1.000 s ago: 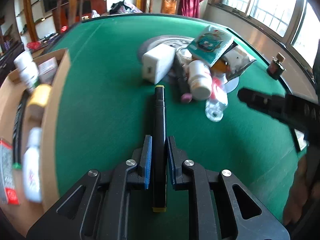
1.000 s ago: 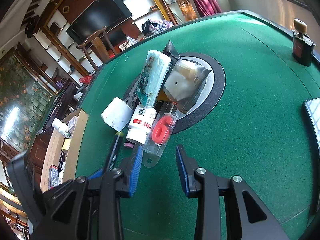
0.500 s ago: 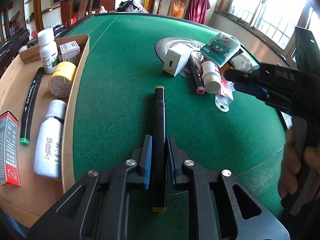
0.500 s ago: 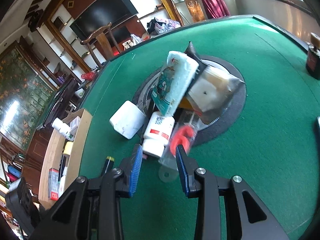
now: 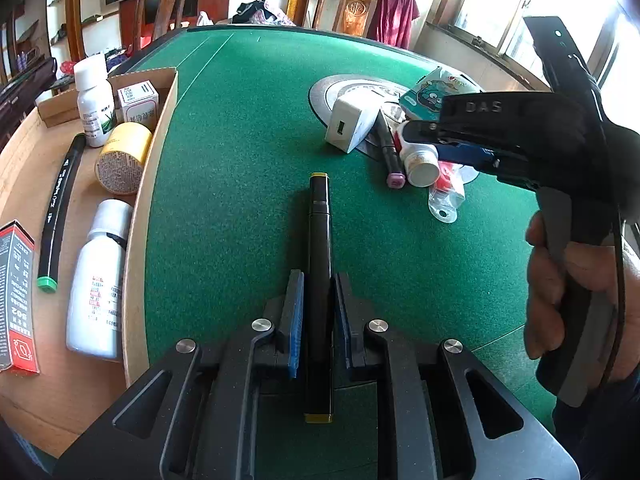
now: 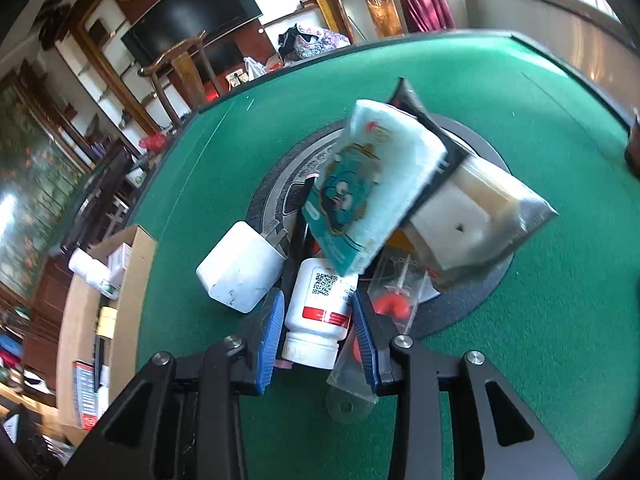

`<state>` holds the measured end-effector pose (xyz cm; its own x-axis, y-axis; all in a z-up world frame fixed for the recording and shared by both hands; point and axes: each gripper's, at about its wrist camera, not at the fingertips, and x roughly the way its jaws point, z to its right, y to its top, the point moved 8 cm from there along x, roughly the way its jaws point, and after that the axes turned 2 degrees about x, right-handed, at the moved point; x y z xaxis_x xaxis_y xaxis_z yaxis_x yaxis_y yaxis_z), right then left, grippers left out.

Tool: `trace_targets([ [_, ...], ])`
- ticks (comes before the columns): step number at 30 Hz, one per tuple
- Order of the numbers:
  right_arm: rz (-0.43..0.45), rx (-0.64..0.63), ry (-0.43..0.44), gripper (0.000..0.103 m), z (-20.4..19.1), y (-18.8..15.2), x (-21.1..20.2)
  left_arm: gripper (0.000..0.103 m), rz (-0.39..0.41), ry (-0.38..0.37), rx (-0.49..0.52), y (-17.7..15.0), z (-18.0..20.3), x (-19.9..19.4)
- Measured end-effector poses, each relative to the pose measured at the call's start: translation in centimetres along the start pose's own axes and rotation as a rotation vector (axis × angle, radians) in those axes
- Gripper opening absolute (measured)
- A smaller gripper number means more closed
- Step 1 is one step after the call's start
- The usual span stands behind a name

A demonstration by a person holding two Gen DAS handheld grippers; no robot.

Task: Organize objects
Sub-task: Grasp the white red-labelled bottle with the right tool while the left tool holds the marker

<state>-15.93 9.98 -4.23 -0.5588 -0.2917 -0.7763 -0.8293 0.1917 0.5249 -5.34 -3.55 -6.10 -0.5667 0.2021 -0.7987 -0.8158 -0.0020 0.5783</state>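
bottle straddled, marker clamped

white plastic pill bottle [image 6: 318,312] lies on the green felt table [image 6: 540,320], between the right gripper's [image 6: 318,330] part-open blue pads. only the left wrist view shows the left gripper [image 5: 318,312] clamping a black yellow-capped marker [image 5: 319,264] beside the cardboard box [image 5: 138,240].

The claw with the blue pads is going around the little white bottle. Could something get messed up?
Maybe, in two ways.

1. The right gripper straddles the white bottle, but the teal packet leans over it. Lifting the bottle could make the packet slide.

2. One finger rests on the clear bag with the red piece, so the bag might get pinched or dragged along.
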Motion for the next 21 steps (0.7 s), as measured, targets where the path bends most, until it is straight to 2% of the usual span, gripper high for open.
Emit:
trace_targets([
  [3, -0.04, -0.006, 0.009, 0.036, -0.1, -0.6, 1.2, 0.014, -0.001, 0.01, 0.008, 0.1, 0.1, 0.0],
  [5, -0.02, -0.027, -0.007, 0.036, -0.1, -0.5, 1.2, 0.014, -0.001, 0.016, 0.012, 0.1, 0.2, 0.1],
  [12, -0.009, -0.027, 0.037, 0.034, 0.3, -0.8, 0.3, 0.014, -0.001, 0.032, 0.017, 0.4, 0.3, 0.3],
  [15, 0.022, -0.049, 0.035, 0.034, 0.2, -1.0, -1.0, 0.014, -0.001, 0.034, 0.018, 0.4, 0.3, 0.3],
  [21, 0.093, -0.093, 0.082, 0.034, -1.8, -1.2, -3.7, 0.014, 0.002, 0.044, 0.004, 0.7, 0.2, 0.5],
])
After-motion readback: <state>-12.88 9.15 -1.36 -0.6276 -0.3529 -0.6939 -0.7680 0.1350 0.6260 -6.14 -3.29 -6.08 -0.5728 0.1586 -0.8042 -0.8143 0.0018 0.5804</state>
